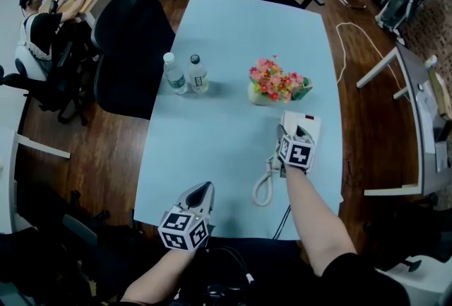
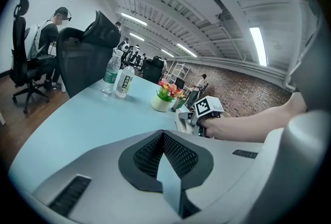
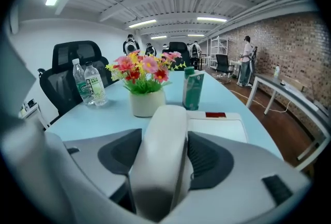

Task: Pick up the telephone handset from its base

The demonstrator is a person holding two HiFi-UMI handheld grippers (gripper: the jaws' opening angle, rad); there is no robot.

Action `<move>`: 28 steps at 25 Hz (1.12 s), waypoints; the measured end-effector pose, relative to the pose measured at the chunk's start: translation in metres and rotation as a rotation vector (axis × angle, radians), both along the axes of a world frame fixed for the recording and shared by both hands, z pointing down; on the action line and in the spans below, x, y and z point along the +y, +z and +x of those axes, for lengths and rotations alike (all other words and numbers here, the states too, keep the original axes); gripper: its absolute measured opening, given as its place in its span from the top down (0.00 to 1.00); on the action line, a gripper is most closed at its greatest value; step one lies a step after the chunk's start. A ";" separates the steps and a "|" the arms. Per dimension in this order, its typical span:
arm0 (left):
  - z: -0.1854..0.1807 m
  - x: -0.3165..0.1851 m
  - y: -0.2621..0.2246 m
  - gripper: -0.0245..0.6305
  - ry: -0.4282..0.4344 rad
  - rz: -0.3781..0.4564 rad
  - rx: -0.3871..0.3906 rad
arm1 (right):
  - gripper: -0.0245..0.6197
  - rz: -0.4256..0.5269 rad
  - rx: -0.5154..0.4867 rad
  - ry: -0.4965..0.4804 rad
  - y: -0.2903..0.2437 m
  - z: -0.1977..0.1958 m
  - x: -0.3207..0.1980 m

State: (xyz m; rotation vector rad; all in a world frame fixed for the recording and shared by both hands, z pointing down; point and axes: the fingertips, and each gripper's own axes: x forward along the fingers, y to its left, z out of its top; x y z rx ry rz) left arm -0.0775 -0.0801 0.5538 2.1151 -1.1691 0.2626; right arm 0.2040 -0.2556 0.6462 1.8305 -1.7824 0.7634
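The white telephone base [image 1: 305, 122] sits near the right edge of the light-blue table [image 1: 212, 135], just in front of the flowers. In the right gripper view its white handset [image 3: 160, 150] lies lengthwise on the base [image 3: 220, 127], between my right gripper's [image 3: 163, 137] jaws. The jaws stand wide and open, one on each side of it, and the left pad is clear of the handset. The head view shows that gripper [image 1: 295, 133] low over the phone, hiding most of the handset. My left gripper [image 1: 203, 189] hovers near the table's front edge, shut and empty, its tips [image 2: 163, 133] meeting.
A coiled white cord [image 1: 264, 186] trails from the phone toward the front edge. A pot of flowers [image 1: 272, 83], a green carton [image 3: 193, 89] and two water bottles [image 1: 185, 73] stand mid-table. Black office chairs [image 1: 131, 43] line the left side. A person [image 1: 39, 22] sits far left.
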 end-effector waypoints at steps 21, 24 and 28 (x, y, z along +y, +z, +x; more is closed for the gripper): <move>-0.011 0.016 -0.011 0.97 -0.004 0.008 0.013 | 0.57 0.145 -0.176 0.013 -0.064 -0.003 0.018; -0.010 0.022 -0.014 0.97 0.019 0.021 0.010 | 0.57 0.211 -0.219 -0.010 -0.097 -0.007 0.035; -0.003 0.028 -0.020 0.97 0.054 0.044 0.011 | 0.57 0.288 -0.274 -0.058 -0.138 -0.013 0.067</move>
